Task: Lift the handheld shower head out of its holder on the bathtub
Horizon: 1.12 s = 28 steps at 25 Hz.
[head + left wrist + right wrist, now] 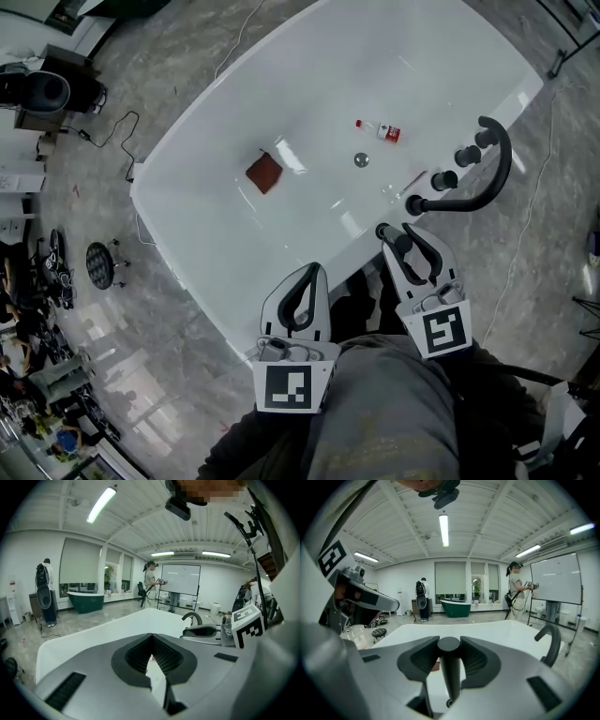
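Two grippers low in head view. Left of centre: left gripper [314, 272] pinched together, empty; same in left gripper view [151, 637], pads meeting. Further right: right gripper [397, 232] clamped on handheld shower head [383, 232] at bathtub [197, 234] rim, only black tip visible from above. In right gripper view, full upright stem between pads. Holder not made out. Inside tub, left to right: brown cloth [264, 172], drain [361, 160], bottle [380, 130]. Far right: curved black faucet [506, 161].

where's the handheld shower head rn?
The handheld shower head is clamped between the jaws of the right gripper. That puts it in the head view's lower right, at the bathtub's near rim, just below and left of the black faucet.
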Available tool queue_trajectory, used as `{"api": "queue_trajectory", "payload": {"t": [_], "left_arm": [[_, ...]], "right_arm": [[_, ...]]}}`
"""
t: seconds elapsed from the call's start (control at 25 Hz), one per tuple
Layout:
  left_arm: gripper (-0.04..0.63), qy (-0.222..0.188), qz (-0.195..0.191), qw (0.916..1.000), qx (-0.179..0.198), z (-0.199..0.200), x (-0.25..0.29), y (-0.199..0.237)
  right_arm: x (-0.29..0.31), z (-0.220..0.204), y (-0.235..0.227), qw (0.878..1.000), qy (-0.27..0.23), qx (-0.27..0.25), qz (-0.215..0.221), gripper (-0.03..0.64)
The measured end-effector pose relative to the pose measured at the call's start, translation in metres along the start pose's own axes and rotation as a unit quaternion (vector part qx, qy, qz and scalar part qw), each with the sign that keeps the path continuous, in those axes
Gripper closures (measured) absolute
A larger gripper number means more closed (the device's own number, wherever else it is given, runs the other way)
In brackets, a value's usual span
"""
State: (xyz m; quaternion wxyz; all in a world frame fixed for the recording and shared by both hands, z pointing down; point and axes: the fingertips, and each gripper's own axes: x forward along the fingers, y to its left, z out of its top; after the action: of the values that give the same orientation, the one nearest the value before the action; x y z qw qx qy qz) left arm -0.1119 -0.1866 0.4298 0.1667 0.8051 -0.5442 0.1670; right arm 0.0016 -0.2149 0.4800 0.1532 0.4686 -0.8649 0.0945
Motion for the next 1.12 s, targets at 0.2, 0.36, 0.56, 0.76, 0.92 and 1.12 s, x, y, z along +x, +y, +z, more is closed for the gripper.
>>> {"api": "queue_trajectory", "payload": {"t": [0.2, 0.36, 0.56, 0.76, 0.92, 1.12], "left_arm": [[0.594, -0.016, -0.005, 0.9999, 0.004, 0.014, -0.014, -0.006], [0.594, -0.036, -0.012, 0.9992, 0.013, 0.03, -0.024, -0.01], [0.594, -0.061, -0.027, 0.9972, 0.034, 0.045, -0.034, -0.023], [0.594, -0.08, -0.036, 0.9949, 0.049, 0.061, -0.038, -0.036], [0.594, -0.087, -0.046, 0.9936, 0.056, 0.066, -0.04, -0.047], [0.594, -0.088, -0.042, 0.9937, 0.054, 0.071, -0.041, -0.047]], "right_arm": [[-0.017, 0.026, 0.001, 1.0, -0.022, -0.007, -0.006, 0.474], [-0.029, 0.052, 0.004, 0.999, -0.038, -0.017, -0.006, 0.474], [-0.046, 0.07, 0.006, 0.999, -0.045, -0.015, -0.007, 0.474], [-0.061, 0.091, 0.005, 0.998, -0.064, -0.009, 0.008, 0.474], [-0.067, 0.095, 0.003, 0.997, -0.073, -0.011, 0.008, 0.474], [-0.067, 0.099, 0.002, 0.998, -0.066, -0.012, 0.012, 0.474]]}}
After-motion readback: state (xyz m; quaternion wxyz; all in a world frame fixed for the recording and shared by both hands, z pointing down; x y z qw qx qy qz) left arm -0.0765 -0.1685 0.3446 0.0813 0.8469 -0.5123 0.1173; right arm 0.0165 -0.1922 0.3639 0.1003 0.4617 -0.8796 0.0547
